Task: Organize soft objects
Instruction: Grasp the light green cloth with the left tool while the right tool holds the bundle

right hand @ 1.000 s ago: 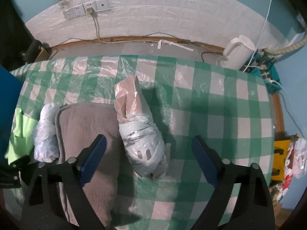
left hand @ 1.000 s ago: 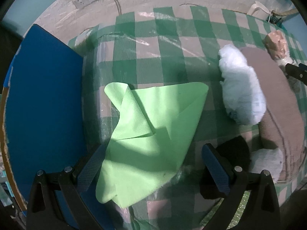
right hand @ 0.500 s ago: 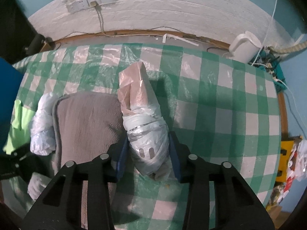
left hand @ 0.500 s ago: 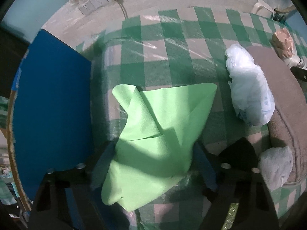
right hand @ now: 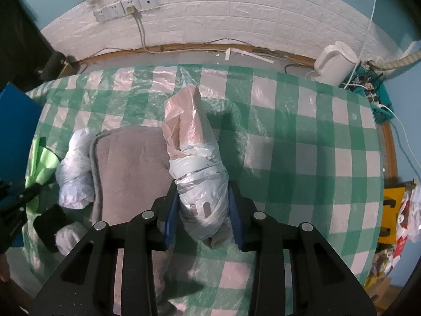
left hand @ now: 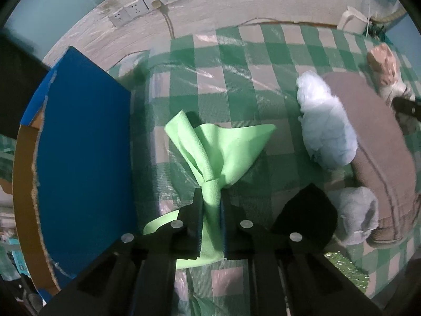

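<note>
In the left wrist view my left gripper [left hand: 211, 202] is shut on a light green cloth [left hand: 223, 147], bunched between the pads and lifted off the checked tablecloth [left hand: 236, 79]. In the right wrist view my right gripper [right hand: 202, 205] is shut on a rolled bundle of plastic bags [right hand: 196, 158], pinkish at the far end and white near the pads. The bundle lies against the right edge of a folded grey-brown towel [right hand: 131, 168]. A pale blue crumpled plastic bag [left hand: 326, 129] rests on the towel's left edge, and a smaller one [left hand: 355, 216] sits nearer.
A blue-covered cardboard box [left hand: 84, 158] stands at the table's left edge. A black cloth piece [left hand: 305, 218] lies near the left gripper. A white kettle [right hand: 334, 63], cables and wall sockets [right hand: 126, 9] are at the back; clutter sits off the right edge.
My left gripper went from wide open to shut on the green cloth, gathering it into a bunch and raising it slightly. My right gripper shut on the bag bundle.
</note>
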`<action>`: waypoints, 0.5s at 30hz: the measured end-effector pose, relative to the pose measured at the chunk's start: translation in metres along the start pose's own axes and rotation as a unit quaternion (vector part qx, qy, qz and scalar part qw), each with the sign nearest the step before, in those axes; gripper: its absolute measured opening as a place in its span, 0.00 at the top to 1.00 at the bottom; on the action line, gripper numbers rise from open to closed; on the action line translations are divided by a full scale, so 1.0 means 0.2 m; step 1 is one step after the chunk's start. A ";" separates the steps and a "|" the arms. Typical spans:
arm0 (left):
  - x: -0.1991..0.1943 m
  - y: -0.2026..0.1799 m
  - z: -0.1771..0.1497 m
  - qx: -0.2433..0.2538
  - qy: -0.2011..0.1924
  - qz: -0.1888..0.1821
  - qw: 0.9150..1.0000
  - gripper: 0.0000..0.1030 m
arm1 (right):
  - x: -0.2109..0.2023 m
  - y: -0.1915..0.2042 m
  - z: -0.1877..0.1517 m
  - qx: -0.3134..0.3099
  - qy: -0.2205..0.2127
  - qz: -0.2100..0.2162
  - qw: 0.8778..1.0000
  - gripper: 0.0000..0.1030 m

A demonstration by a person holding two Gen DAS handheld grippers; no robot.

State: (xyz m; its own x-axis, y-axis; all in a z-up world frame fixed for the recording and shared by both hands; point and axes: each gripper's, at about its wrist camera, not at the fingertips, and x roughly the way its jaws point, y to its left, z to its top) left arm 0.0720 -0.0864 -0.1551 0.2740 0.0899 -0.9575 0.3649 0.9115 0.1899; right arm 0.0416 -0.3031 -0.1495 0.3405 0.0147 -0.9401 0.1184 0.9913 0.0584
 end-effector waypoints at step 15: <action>-0.24 0.02 -0.03 0.005 -0.062 0.000 0.998 0.89 | -0.23 0.10 -0.05 -0.006 -0.021 0.010 1.000 0.68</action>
State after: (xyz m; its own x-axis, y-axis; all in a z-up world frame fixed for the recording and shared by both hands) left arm 0.0555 -0.0845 -0.1099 0.3813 0.0393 -0.9236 0.3742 0.9070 0.1931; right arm 0.0180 -0.2831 -0.1084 0.3807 0.0285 -0.9243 0.0996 0.9924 0.0717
